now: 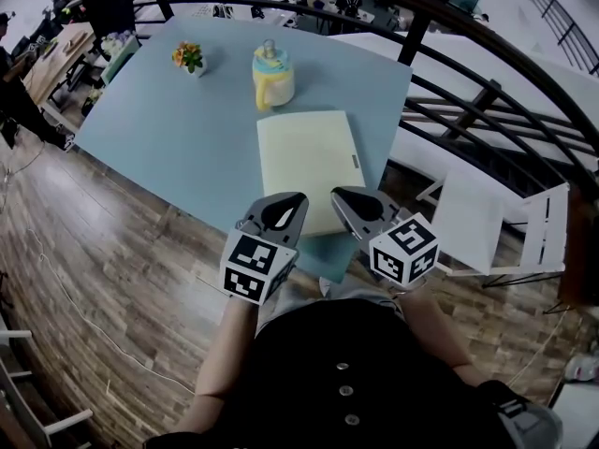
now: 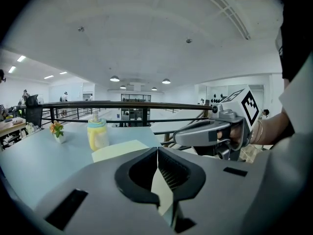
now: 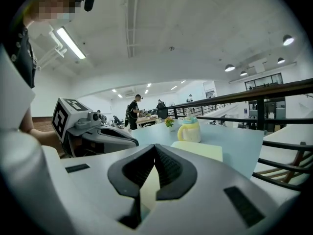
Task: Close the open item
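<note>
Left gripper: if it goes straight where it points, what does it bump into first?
Probably the flat pale yellow rectangular folder lying on the light blue table; depth is unclear.

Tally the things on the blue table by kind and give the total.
flower pot: 1
yellow bottle: 1
pale yellow notebook: 1
Total: 3
</note>
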A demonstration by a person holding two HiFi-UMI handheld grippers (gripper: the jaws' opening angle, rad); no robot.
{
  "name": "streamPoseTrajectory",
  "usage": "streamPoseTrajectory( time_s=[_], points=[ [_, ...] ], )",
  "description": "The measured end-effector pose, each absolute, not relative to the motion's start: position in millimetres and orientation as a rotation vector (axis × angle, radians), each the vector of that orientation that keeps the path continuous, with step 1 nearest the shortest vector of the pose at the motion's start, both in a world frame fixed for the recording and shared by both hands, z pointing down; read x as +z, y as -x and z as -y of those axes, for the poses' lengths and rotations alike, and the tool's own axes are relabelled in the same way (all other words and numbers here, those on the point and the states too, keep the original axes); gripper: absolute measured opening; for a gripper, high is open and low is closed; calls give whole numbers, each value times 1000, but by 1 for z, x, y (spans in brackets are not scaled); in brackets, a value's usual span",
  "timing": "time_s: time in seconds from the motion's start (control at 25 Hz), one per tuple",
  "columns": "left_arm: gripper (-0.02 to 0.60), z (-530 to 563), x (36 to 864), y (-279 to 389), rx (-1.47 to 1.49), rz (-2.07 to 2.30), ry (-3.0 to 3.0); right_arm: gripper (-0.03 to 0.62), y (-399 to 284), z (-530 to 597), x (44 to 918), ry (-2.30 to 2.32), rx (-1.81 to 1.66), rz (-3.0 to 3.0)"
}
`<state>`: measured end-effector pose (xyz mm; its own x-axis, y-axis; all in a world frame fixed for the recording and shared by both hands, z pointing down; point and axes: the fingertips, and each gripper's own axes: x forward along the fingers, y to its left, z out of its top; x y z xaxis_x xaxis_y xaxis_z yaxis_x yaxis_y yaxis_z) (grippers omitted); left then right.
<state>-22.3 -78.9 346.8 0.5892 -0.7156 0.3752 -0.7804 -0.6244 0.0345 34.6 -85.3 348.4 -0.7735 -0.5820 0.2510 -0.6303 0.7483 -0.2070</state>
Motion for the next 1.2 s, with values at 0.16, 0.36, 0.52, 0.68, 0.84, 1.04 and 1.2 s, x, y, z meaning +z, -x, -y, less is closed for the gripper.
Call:
streamPoseTrajectory(
  time_s=[0.16, 0.36, 0.52, 0.68, 0.84, 1.04, 1.2],
  points=[
    [21, 71, 354, 22, 458, 1210, -2601, 5, -34, 76, 353, -973, 414, 2772],
    [20, 64, 359, 22, 453, 1196, -2592, 5, -35, 67, 359, -960, 437, 2757],
    [17, 61, 365, 18, 486, 1191, -2596, 5, -35, 59, 366, -933, 460, 2750],
    [17, 58, 370, 13, 505, 1172, -2586, 5, -31, 52, 367, -892, 495, 2756],
    [17, 55, 372, 9, 520, 1171, -2580, 5, -31, 49, 367, -884, 494, 2755],
    [17, 53, 378, 7, 544, 1170, -2565, 5, -31, 48, 371, -873, 495, 2745],
    [17, 55, 377, 8, 526, 1166, -2560, 5, -34, 54, 370, -895, 473, 2736]
  ],
)
